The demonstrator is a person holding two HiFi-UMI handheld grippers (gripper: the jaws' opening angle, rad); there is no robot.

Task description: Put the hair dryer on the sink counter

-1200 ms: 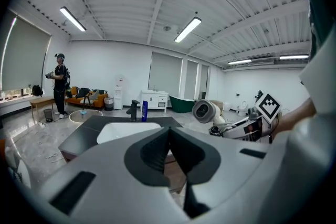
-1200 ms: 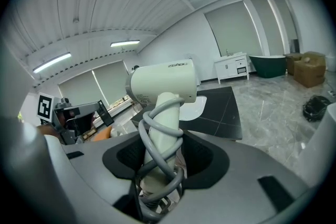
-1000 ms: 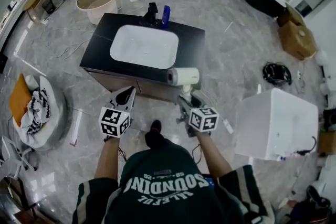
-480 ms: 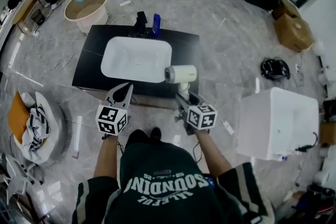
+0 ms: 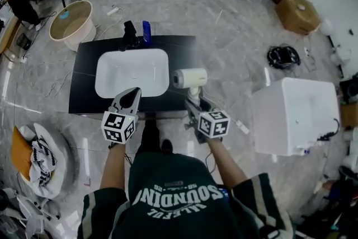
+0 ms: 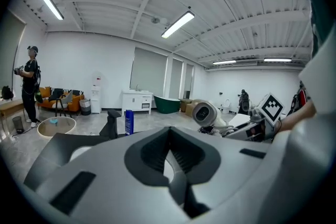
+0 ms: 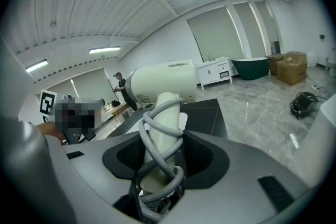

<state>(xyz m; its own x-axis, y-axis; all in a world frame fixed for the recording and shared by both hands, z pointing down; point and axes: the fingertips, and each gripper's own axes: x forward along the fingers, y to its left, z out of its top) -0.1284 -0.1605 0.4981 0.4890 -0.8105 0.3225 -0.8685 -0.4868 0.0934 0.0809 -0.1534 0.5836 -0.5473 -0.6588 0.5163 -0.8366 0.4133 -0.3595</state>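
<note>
R hand-held gripper (image 7: pixel 161 152) is clamped on the handle of the hair dryer (image 7: pixel 163 84), w/ a grey cord (image 7: pixel 157 131) wound round that handle. The hair dryer is held upright, barrel turned to the L in the head view, over the front R corner of the table (image 5: pixel 182 50) and just R of the sink basin (image 5: pixel 132 72); contact w/ the table can't be told. L hand-held gripper (image 6: pixel 169 139) is held at the table's front edge, jaws together, nothing btwn them. At the basin's far rim a black faucet (image 5: pixel 130 37) and a blue bottle (image 5: pixel 146 31) are set side by side. On the floor to the R a white box (image 5: pixel 291 115) is seen, w/ a black cable coil (image 5: pixel 282 56) beyond it. Far L, a round beige tub (image 5: pixel 70 20) is placed; far R, a cardboard box (image 5: pixel 296 13).
</note>
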